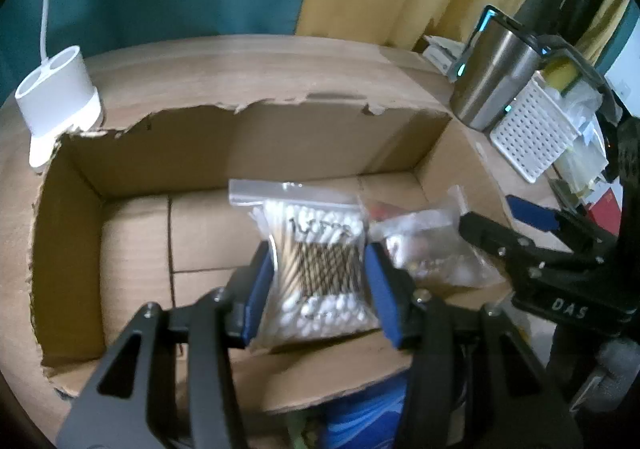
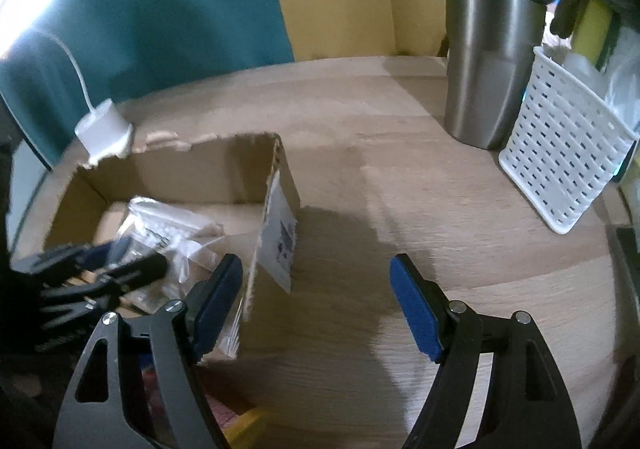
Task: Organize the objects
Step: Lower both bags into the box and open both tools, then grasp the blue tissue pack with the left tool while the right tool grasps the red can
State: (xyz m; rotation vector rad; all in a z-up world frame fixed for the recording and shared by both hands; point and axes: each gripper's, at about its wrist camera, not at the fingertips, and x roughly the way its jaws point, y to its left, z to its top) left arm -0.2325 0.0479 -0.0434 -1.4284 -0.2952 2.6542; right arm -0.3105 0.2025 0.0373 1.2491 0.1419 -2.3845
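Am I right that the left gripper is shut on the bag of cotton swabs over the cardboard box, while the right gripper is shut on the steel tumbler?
Not quite. The left gripper is indeed shut on the bag of cotton swabs over the cardboard box, but the right gripper is open and holds nothing; the steel tumbler stands apart on the table, as the right wrist view shows.

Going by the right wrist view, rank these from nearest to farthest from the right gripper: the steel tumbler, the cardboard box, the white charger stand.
From the right gripper:
1. Cardboard box, right beside its left finger, lower left.
2. White charger stand, beyond the box's far corner, upper left.
3. Steel tumbler, at the table's back right, beside the white basket.
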